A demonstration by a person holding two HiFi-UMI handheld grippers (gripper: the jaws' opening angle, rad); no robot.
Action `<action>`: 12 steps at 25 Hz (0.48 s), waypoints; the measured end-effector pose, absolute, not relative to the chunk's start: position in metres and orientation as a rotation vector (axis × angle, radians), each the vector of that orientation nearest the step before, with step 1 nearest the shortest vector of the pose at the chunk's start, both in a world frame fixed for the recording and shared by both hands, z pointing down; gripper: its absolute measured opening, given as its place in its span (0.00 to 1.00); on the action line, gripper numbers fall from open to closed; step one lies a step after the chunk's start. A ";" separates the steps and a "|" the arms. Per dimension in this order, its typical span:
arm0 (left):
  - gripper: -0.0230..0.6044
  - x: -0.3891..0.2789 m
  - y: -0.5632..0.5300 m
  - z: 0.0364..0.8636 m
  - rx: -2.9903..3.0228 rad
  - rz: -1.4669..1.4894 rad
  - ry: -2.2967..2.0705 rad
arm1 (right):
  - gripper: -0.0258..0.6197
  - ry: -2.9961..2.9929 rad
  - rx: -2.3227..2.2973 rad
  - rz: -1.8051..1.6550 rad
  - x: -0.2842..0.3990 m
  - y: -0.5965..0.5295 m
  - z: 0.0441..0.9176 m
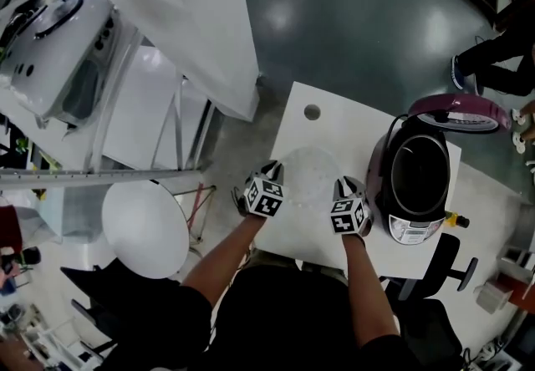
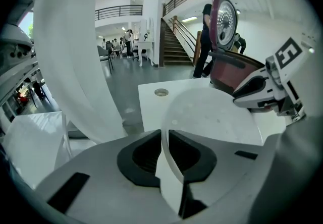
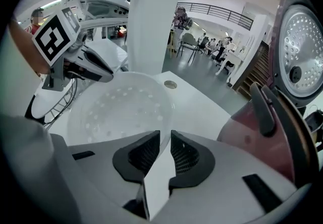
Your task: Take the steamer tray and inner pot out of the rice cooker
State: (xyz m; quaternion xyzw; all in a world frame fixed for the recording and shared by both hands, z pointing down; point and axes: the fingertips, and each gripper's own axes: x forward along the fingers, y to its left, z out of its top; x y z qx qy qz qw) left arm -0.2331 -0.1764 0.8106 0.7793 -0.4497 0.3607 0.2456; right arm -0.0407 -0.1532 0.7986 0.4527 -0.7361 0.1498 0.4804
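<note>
The translucent white steamer tray (image 1: 308, 175) with small holes hangs low over the white table (image 1: 334, 123), left of the rice cooker (image 1: 414, 181). My left gripper (image 1: 274, 170) is shut on its left rim and my right gripper (image 1: 344, 185) is shut on its right rim. In the left gripper view the tray (image 2: 212, 112) rim runs between the dark pads (image 2: 144, 155). The right gripper view shows the tray (image 3: 121, 109) rim pinched the same way. The cooker's maroon lid (image 1: 458, 113) stands open, and the dark inner pot (image 1: 418, 167) sits inside. I cannot tell whether the tray touches the table.
The table has a round hole (image 1: 312, 112) near its far edge. A round white stool (image 1: 145, 229) and a metal frame (image 1: 100, 173) stand to the left. A black office chair (image 1: 443, 265) is near the table's right corner. A person's legs (image 1: 493, 60) show at the far right.
</note>
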 end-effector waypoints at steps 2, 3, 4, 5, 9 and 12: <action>0.11 -0.233 -0.174 0.816 2.131 1.004 -1.214 | 0.13 -1.785 1.107 0.381 -0.041 -0.150 0.806; 0.11 -0.233 -0.172 0.819 2.133 1.011 -1.208 | 0.13 -1.779 1.106 0.388 -0.041 -0.148 0.809; 0.11 -0.233 -0.171 0.822 2.132 1.015 -1.200 | 0.13 -1.775 1.105 0.395 -0.040 -0.146 0.814; 0.11 -0.232 -0.169 0.825 2.130 1.017 -1.191 | 0.13 -1.770 1.101 0.402 -0.039 -0.144 0.818; 0.11 -0.230 -0.164 0.834 2.142 1.043 -1.153 | 0.13 -1.746 1.075 0.397 -0.039 -0.139 0.827; 0.11 -0.228 -0.163 0.836 2.186 1.094 -1.135 | 0.13 -1.725 1.059 0.368 -0.039 -0.137 0.832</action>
